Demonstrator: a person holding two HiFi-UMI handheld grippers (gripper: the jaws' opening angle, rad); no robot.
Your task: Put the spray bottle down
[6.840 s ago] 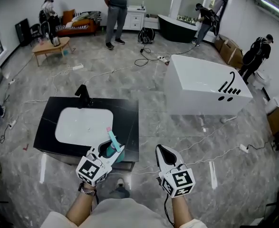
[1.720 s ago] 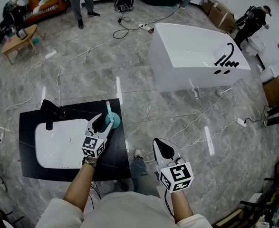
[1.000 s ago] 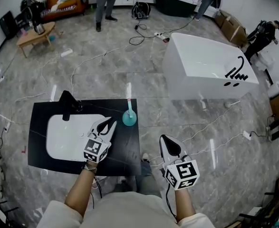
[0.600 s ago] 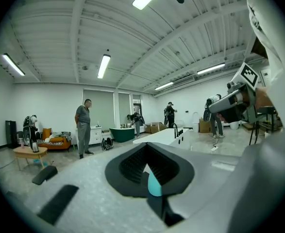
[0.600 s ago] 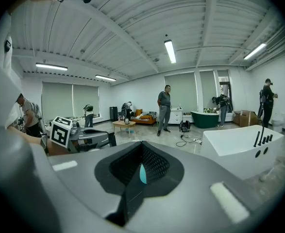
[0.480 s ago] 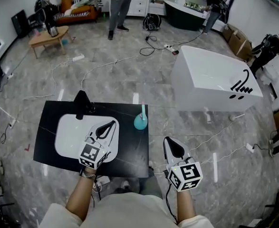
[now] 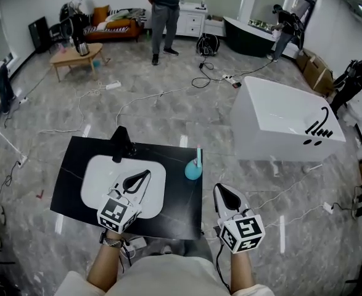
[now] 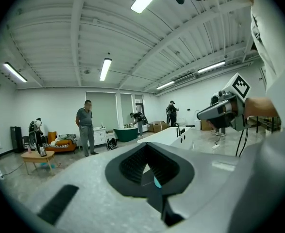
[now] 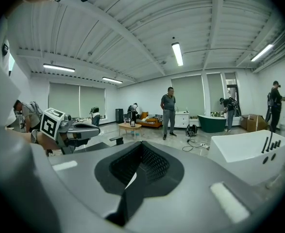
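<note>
Looking down from my head, the spray bottle [image 7: 193, 168] stands upright on the black counter [image 7: 69, 171], near its right edge and just beside the white basin [image 7: 100, 177]. It touches neither gripper. My left gripper [image 7: 147, 174] hangs over the basin with its jaws together and nothing in them. My right gripper [image 7: 219, 189] is off the counter's right side, well apart from the bottle, also closed and empty. Judging by how things lie, the bottle is already put down.

It looks to me like a small plastic bottle: a round teal body, a thin neck and a pale head. I expect it to be light and fairly stiff. The smooth curved body would be slippery, and any liquid inside could shift its weight. If I took it again, I would close on the neck just under the head or square across the widest part of the body.

In the left gripper view, my left gripper [image 8: 146, 148] has its jaws meeting at the tips, holding nothing. A teal fleck showing through the loop is probably the spray bottle [image 8: 157, 182].

In the right gripper view, my right gripper [image 9: 142, 145] is likewise shut and empty. The bottle does not show here.
</note>
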